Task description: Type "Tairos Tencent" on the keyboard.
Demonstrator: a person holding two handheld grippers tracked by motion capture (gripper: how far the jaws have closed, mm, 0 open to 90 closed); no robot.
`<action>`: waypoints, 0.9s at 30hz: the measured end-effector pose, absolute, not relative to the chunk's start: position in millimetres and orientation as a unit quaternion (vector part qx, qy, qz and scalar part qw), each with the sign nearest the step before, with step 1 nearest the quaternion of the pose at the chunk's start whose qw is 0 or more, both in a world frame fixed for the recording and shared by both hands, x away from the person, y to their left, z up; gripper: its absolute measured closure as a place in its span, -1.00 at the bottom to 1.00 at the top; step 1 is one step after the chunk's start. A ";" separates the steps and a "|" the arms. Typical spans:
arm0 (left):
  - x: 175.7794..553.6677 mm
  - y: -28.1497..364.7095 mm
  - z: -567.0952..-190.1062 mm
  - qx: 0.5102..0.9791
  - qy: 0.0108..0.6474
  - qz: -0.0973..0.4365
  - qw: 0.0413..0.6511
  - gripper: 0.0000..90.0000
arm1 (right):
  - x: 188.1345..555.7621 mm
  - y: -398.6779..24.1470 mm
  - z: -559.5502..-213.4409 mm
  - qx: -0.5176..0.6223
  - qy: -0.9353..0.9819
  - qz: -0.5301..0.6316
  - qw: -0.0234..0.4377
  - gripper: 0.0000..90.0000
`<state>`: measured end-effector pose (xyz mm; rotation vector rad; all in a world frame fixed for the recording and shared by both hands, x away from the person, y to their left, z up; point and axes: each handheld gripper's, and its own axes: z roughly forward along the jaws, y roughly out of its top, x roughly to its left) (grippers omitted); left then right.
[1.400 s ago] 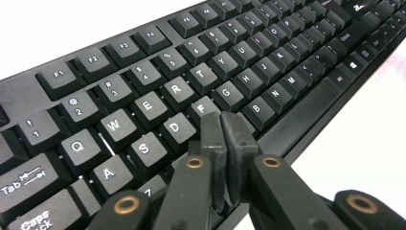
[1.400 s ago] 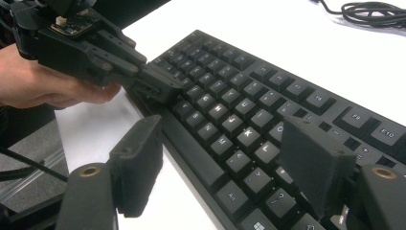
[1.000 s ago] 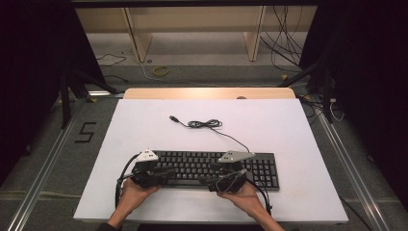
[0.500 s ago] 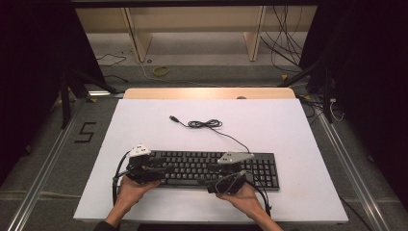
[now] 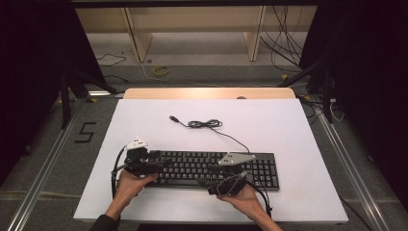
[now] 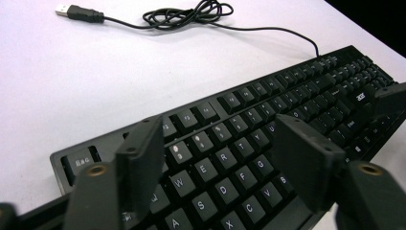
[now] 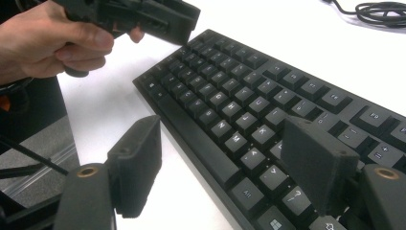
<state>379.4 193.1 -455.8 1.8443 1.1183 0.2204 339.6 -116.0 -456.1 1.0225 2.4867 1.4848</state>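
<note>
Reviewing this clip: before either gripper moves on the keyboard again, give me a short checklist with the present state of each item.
1. Left gripper released: ok. Its fingers have just been opening and stand wide over the keyboard, pressing nothing.
2. Right gripper free: ok. Fingers apart above the front edge of the keys, nothing clamped.
3. Keyboard flat on the white table: ok in the high view.
4. Cable away from both grippers: ok. It lies coiled behind the keyboard, USB plug unplugged.
5. Right fingers touching keys: cannot tell.
</note>
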 end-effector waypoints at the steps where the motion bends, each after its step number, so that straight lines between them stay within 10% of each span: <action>1: 380.7 193.2 -455.5 0.753 0.457 0.090 0.465 -0.15 | 339.5 -116.0 -456.1 0.333 0.809 0.483 0.035 -0.30; 27: 392.9 176.3 -466.9 0.806 0.433 0.079 0.396 0.97 | 337.7 -114.9 -455.8 0.328 0.809 0.486 0.033 -0.34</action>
